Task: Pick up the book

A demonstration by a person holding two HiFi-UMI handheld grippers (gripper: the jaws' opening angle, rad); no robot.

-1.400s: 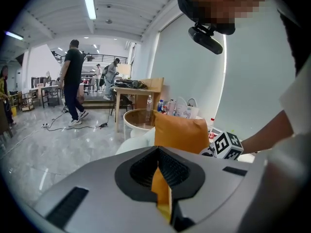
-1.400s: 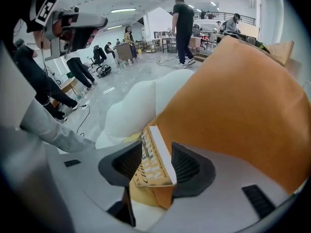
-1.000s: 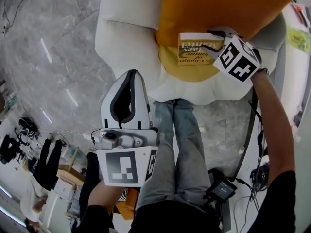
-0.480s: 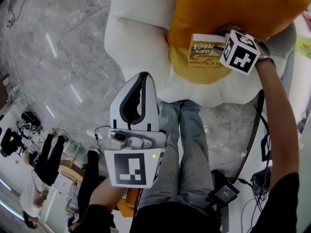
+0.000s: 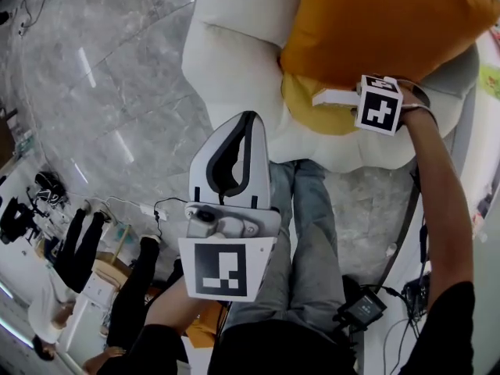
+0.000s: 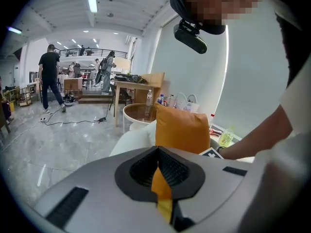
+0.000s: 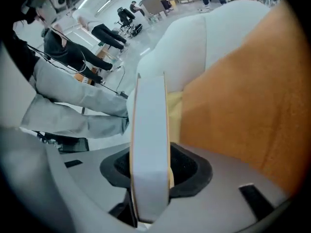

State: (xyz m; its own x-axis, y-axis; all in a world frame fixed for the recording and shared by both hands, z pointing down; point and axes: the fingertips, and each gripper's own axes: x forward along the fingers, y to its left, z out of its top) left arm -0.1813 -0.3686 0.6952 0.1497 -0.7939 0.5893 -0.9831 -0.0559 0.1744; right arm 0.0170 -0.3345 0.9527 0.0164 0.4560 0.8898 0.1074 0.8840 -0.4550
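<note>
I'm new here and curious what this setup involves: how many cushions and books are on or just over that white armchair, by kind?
Cushions: 2, the orange cushion and the yellow cushion
Books: 1, the book
Total: 3

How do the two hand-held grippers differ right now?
The right hand-held gripper has the book edge-on between its jaws, which have just been closing on it; the left hand-held gripper is shut and empty. The right one reaches to the orange cushion on the white armchair; the left one is held back, away from the cushion. Both carry black-and-white square markers.
</note>
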